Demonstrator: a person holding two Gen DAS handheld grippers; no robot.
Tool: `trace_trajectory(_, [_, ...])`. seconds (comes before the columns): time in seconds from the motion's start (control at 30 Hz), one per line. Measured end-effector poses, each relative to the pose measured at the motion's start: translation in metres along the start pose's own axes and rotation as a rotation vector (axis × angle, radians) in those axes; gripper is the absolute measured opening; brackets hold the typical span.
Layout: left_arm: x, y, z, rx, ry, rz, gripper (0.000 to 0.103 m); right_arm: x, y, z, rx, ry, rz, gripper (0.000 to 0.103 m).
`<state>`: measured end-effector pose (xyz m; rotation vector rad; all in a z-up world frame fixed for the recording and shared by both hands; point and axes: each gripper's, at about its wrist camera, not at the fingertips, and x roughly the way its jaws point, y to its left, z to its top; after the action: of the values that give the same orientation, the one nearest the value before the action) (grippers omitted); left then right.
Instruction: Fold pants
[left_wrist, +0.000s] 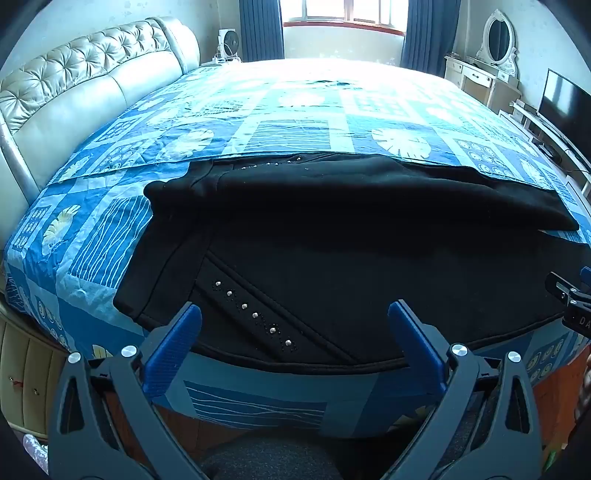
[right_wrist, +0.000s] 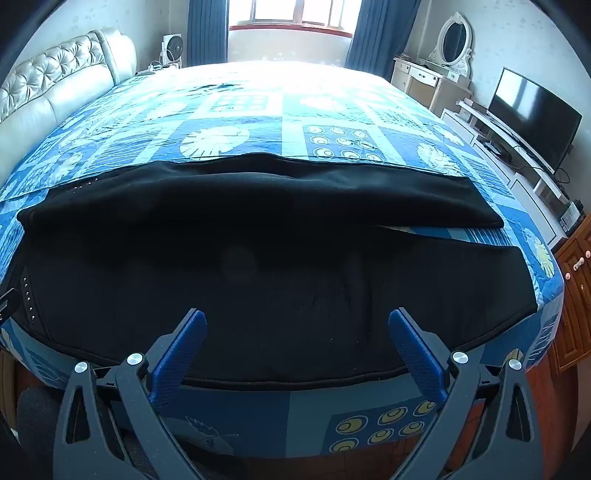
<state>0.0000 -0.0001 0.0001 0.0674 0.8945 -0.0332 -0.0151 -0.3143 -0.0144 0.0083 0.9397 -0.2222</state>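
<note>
**Black pants lying flat on the bed, both claws released**

Black pants (left_wrist: 332, 236) are lying across the near edge of the bed (left_wrist: 280, 110), on a blue patterned cover. In the left wrist view, the left gripper (left_wrist: 294, 314) is hanging above the waist part, beside a row of small metal studs (left_wrist: 255, 315), with its jaws standing wide apart and holding nothing. In the right wrist view, the right gripper (right_wrist: 297, 319) is hovering over the leg part of the pants (right_wrist: 295, 266), also spread wide and empty. The two legs are lying side by side.
</note>
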Motion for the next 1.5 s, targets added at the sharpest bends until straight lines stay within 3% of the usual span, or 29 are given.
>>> trace_trajectory(1.07, [0.001, 0.002, -0.001, 0.000, 0.001, -0.005, 0.101, 0.003, 0.000, -0.003, -0.003, 0.004, 0.004, 0.099])
trace_trajectory(1.17, [-0.004, 0.005, 0.000, -0.001, -0.008, -0.021, 0.101, -0.014, 0.000, 0.001, -0.007, -0.068, 0.022, 0.099])
trace_trajectory(1.27, [-0.013, 0.016, 0.011, -0.003, -0.037, -0.061, 0.101, -0.046, -0.003, 0.011, -0.036, -0.235, 0.079, 0.099])
trace_trajectory(1.37, [-0.014, 0.041, 0.027, 0.006, -0.026, -0.164, 0.101, -0.062, -0.012, 0.020, -0.072, -0.407, 0.248, 0.099])
trace_trajectory(1.43, [-0.005, 0.060, 0.040, 0.046, 0.017, -0.216, 0.101, -0.054, -0.011, 0.035, -0.128, -0.376, 0.343, 0.099])
trace_trajectory(1.5, [-0.001, 0.081, 0.057, 0.058, -0.019, -0.210, 0.101, -0.034, -0.006, 0.059, -0.214, -0.277, 0.425, 0.099])
